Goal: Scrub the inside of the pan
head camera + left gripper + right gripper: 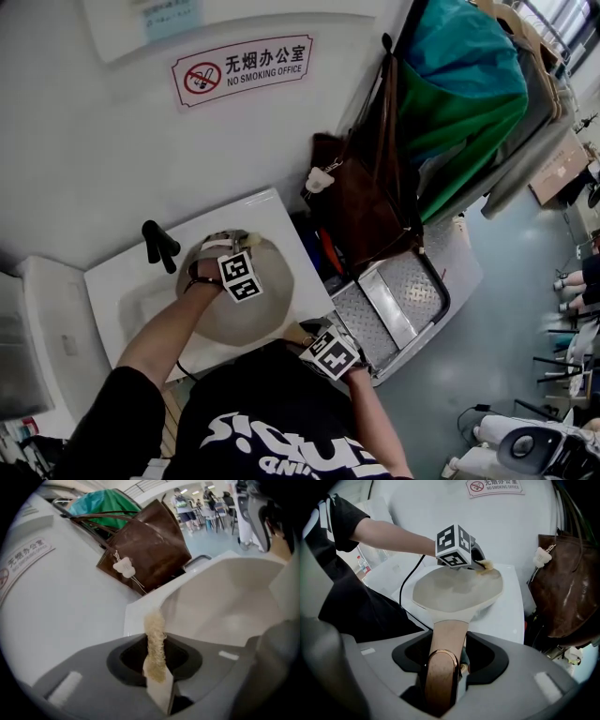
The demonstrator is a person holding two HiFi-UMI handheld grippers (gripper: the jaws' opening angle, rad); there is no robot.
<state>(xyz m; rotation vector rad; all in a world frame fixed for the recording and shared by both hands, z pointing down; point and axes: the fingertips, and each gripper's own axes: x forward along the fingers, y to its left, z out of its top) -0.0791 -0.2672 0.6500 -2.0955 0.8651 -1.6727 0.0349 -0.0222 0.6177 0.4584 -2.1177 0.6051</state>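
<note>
We see the pan point(457, 588), pale beige inside, held over the basin of the white sink counter point(274, 214), nearer the counter's right edge than its left. Its wooden handle point(449, 637) points toward the counter's front edge. The right gripper point(443, 677) has its jaws clamped together on that handle, which fills the gap between them in the right gripper view.

The left gripper point(157, 674) is closed on a strip of loofah scrubber point(154, 637); the fibrous end stands up past the jaw tips. From the right gripper view we find this gripper at the pan's far rim, its marker cube point(454, 545) above the bowl and the loofah at the rim on the side toward the wall. We cannot tell whether the loofah is pressed onto the surface. A bare forearm point(393, 536) reaches in from the left over the counter, and a black cable point(406, 585) hangs from the gripper down toward the counter's left side.

A black faucet point(159, 246) stands at the counter's back edge, left of the pan. Past the right edge of the counter a brown bag point(567, 590) hangs with a small white charm point(541, 555) on it. On the wall above the back edge is a no-smoking sign point(242, 67)
</note>
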